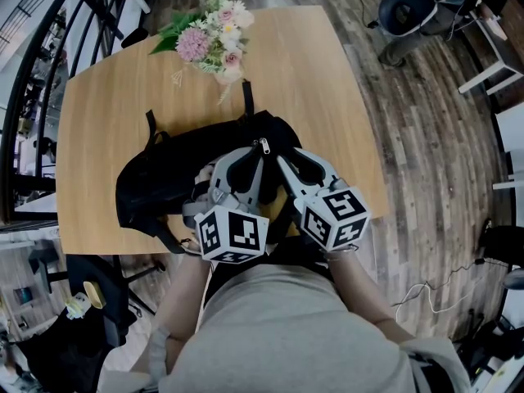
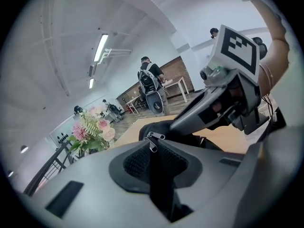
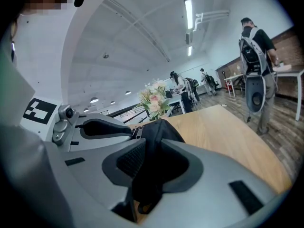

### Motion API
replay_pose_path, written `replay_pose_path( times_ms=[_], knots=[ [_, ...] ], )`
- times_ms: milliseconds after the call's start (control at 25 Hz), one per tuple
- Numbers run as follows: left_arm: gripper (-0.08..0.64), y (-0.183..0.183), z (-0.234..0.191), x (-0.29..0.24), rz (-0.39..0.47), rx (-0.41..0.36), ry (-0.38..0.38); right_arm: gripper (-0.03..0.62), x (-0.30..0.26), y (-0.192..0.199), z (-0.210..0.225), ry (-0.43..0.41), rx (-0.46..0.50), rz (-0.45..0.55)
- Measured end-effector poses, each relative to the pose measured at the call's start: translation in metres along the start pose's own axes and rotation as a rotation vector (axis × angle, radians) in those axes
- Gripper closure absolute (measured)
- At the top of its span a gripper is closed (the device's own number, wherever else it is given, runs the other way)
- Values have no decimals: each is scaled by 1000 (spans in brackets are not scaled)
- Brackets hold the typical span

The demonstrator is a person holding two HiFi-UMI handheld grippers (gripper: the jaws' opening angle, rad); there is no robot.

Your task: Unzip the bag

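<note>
Looking down from the head view, the wooden table (image 1: 327,72) has the black bag (image 1: 155,178) lying mid-frame, with both grippers on its upper right end. Only the gripper views show the grip: the left gripper (image 2: 153,151) pinches bag fabric just under the zipper pull (image 2: 155,139), and the right gripper (image 3: 153,144) is clamped on a fold close by.

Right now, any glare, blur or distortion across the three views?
Head view: strong fisheye bows the table edges; light is even and the image sharp, but the black bag shows little detail. Left gripper view: dark round vignette, ceiling lamp blown out, zipper pull sharp. Right gripper view: same vignette, a strip light glares.
</note>
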State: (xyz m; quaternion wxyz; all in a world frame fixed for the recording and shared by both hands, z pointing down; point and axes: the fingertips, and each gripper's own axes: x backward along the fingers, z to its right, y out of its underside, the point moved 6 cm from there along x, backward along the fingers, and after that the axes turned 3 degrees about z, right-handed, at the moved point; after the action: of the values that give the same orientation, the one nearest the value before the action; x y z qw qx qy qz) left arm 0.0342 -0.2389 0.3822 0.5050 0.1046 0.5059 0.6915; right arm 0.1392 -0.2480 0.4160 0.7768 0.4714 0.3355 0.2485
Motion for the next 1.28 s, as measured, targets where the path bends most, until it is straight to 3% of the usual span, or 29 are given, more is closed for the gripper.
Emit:
replay_pose_path(
  times_ms=[320,720,960,1280],
  knots=[
    [492,-14,-1,7,88,-93,-60,486,0,1,0,-2,-9,7],
    [521,-7,-4,-3,57,-85,-81,492,-1,1,1,-10,-25,12],
    [541,-5,-9,3,39,79,-65,520,2,2,2,-23,-38,24],
    [543,3,-25,15,66,462,-22,526,4,2,2,0,-18,19]
  ],
)
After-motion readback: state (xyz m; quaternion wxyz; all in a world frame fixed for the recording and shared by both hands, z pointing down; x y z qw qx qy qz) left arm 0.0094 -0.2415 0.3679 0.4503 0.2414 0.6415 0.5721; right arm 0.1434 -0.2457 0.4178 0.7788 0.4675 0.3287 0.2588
